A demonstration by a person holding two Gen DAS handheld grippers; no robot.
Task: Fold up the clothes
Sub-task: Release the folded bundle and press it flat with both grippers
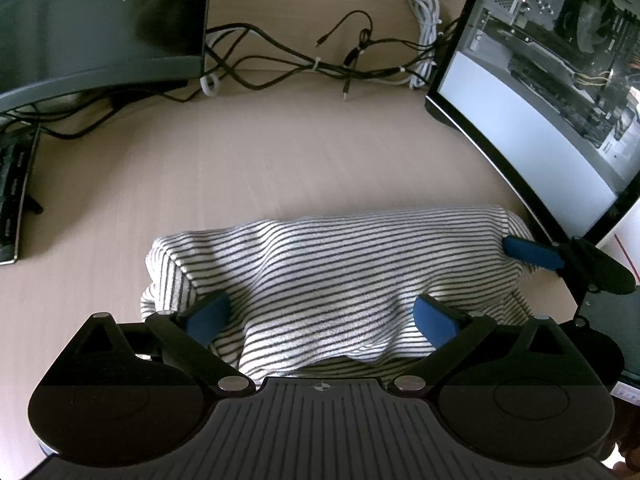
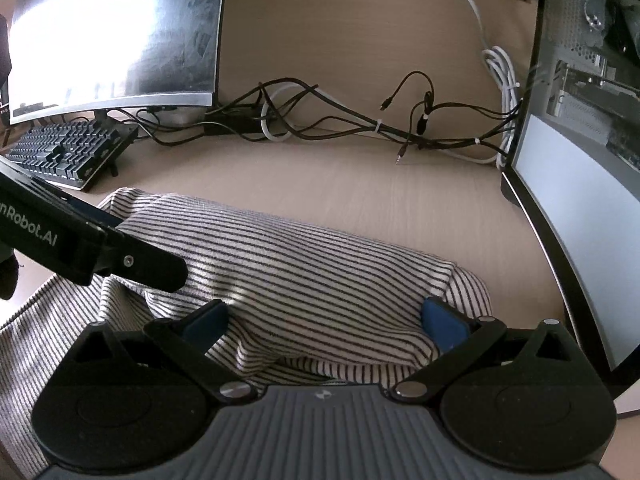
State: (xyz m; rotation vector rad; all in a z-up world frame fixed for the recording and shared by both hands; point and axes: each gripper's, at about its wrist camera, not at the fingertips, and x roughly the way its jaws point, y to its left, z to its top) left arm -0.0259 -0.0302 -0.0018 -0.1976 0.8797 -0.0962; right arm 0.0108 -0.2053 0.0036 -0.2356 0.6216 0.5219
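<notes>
Black-and-white striped knit garment [image 1: 320, 276] lies bunched in a folded heap on the beige wooden desk [image 1: 260, 152], between the dark monitor [image 1: 100, 16] and the lit monitor [image 1: 540, 80]. Left gripper [image 1: 322, 318] spread wide over the cloth; right gripper [image 2: 326, 320] wide too, gripping nothing.

I see a light wooden desk [image 2: 360, 184]. A dark screen [image 2: 116, 36] stands at the back left of the desk, and bright light shines off it. A keyboard [image 2: 68, 152] leans under that screen. Black and white cables [image 2: 340, 120] lie tangled along the back of the desk. At the right of the desk stands a computer case [image 1: 552, 64] with a clear side.
</notes>
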